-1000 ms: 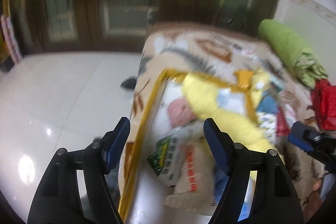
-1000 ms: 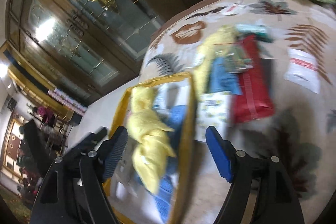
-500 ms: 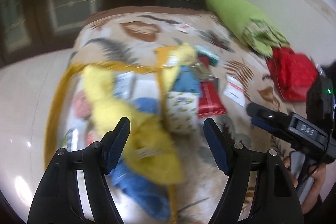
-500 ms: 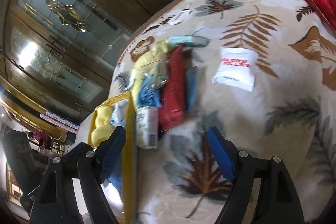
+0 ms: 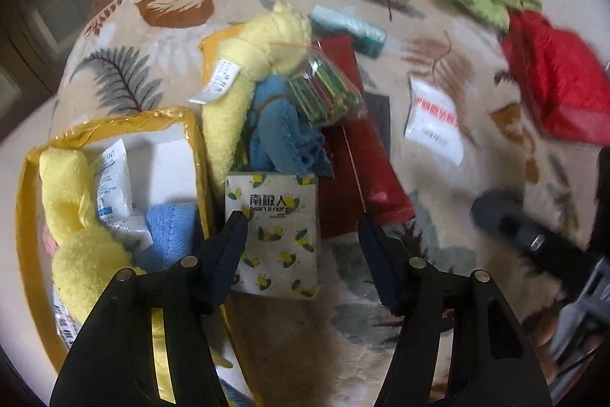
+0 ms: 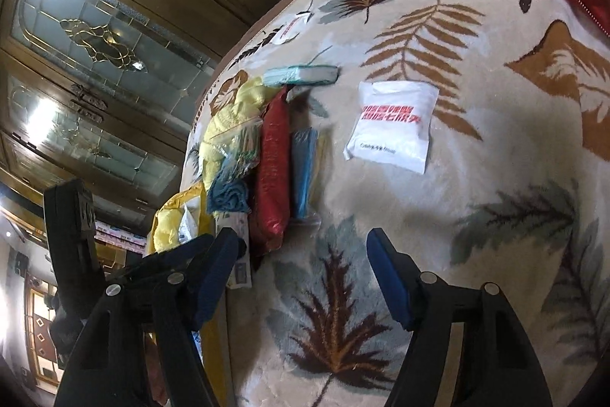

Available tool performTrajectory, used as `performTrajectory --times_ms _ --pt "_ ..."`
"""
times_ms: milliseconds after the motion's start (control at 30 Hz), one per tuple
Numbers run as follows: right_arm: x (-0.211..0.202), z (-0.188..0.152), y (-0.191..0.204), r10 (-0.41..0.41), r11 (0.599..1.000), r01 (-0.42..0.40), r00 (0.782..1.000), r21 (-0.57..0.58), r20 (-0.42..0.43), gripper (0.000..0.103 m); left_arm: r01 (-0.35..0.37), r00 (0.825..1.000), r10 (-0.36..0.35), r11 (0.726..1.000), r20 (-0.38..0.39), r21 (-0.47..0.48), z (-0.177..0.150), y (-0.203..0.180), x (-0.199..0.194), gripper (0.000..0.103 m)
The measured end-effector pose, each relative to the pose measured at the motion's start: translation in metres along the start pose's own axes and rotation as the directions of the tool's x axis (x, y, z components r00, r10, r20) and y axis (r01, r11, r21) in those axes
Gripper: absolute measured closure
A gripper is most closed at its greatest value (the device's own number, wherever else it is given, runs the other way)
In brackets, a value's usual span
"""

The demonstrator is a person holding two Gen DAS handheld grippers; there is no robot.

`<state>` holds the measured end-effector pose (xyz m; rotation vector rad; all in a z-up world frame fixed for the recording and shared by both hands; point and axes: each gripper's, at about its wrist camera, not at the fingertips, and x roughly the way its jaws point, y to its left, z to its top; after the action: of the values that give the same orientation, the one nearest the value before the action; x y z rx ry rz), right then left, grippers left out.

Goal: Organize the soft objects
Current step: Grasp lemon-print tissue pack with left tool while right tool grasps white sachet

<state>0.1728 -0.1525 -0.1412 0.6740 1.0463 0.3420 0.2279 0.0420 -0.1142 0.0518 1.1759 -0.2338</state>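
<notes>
Left gripper [image 5: 303, 227] has swung off the yellow-trimmed storage bag [image 5: 198, 155] since a second ago and is now hovering, jaws wide and empty, over the lemon-print tissue pack [image 5: 276, 235] at 6 o'clock of the pile. Yellow towel [image 5: 244, 82], blue cloth [image 5: 284, 132] and red pouch [image 5: 358, 185] are lying at 12 o'clock of it. Right gripper [image 6: 301, 256] is also gaping empty above the leaf-print blanket [image 6: 495, 235], white packet [image 6: 390, 124] at 12 o'clock. Bag contents are partly cut off; its far side is hidden.

Bare blanket [image 6: 476, 216] beside crowded pile [image 5: 286, 124]
</notes>
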Motion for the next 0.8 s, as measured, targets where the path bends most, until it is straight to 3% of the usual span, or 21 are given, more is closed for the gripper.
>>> performTrajectory --times_ms 133,233,400,567,633,667,700,733,800 --pt "-0.001 0.009 -0.010 -0.010 1.000 0.010 1.000 0.018 0.008 0.033 -0.051 0.998 0.051 0.999 -0.031 -0.004 0.001 0.001 0.012 0.051" --pt "0.001 0.024 -0.017 -0.050 0.998 0.049 0.999 0.033 0.021 0.033 -0.103 0.994 0.104 0.994 -0.025 0.023 0.002 -0.002 0.013 0.065" --pt "0.021 0.055 -0.037 -0.147 0.985 0.146 0.989 0.088 -0.003 0.033 -0.033 0.999 0.033 0.999 -0.001 0.017 -0.012 0.002 0.000 0.073" --pt "0.045 0.073 -0.048 -0.223 0.967 0.225 0.974 0.120 -0.024 0.037 0.063 0.998 -0.062 0.998 0.016 -0.030 -0.031 0.006 -0.009 0.073" --pt "0.049 0.072 -0.038 -0.279 0.957 0.280 0.960 0.082 -0.024 0.050 0.103 0.995 -0.102 0.994 0.023 -0.047 -0.034 0.007 -0.011 0.073" --pt "0.053 0.071 -0.033 -0.332 0.942 0.333 0.943 0.046 -0.024 0.061 0.122 0.992 -0.121 0.991 0.023 -0.052 -0.035 0.006 -0.012 0.073" --pt "0.055 0.069 -0.029 -0.366 0.930 0.366 0.931 0.017 -0.016 0.065 0.129 0.991 -0.128 0.990 0.028 -0.049 -0.037 0.004 -0.013 0.073" --pt "0.055 0.067 -0.026 -0.378 0.926 0.378 0.926 0.001 -0.003 0.069 0.127 0.992 -0.125 0.991 0.032 -0.043 -0.038 0.003 -0.014 0.073" --pt "0.049 0.063 -0.027 -0.368 0.930 0.368 0.930 0.003 0.003 0.090 0.136 0.990 -0.135 0.990 0.032 -0.044 -0.040 0.001 -0.013 0.073"
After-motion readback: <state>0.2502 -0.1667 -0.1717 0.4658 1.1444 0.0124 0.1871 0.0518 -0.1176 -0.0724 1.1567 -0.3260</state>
